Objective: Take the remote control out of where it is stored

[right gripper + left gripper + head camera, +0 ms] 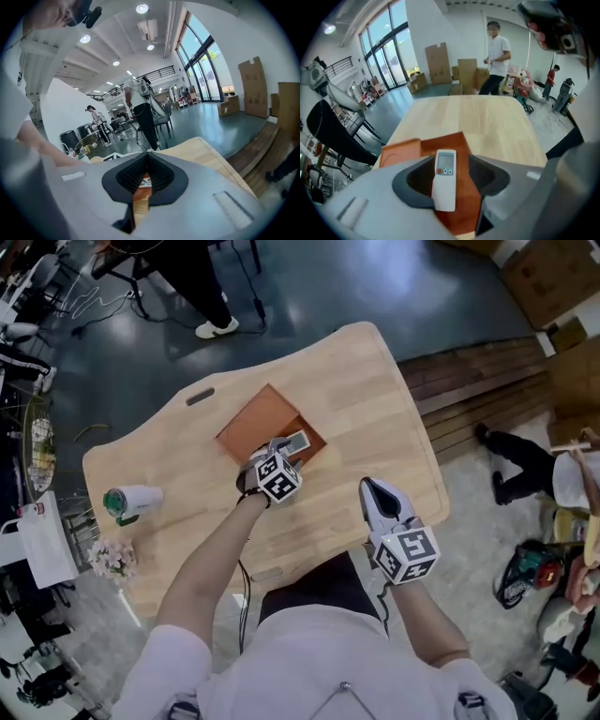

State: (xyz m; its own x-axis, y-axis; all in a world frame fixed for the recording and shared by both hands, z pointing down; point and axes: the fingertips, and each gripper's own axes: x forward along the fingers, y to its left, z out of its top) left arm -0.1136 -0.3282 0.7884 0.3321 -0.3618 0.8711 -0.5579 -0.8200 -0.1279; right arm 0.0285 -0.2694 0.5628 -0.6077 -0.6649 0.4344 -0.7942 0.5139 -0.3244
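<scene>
Left gripper (pixel 452 171) at lower centre, jaws spread, straddling white remote control (pixel 444 180) lying in orange tray (pixel 401 152) on wooden table (pixel 487 122). Apparently the grasp step: next, closing squarely on its sides, then lifting clear. Right gripper (pixel 372 491) at lower right, jaws together, empty.

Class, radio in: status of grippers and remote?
Left gripper open, straddling remote control over brown tray. Right gripper shut, empty, off to the side. Nothing in the way.

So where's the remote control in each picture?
Head view: remote control mid-table, over the orange box.
Left gripper view: remote control low centre, between the fingers.
Right gripper view: too small to tell through the narrow gap.
Shared landmark: the orange box, in all three.
</scene>
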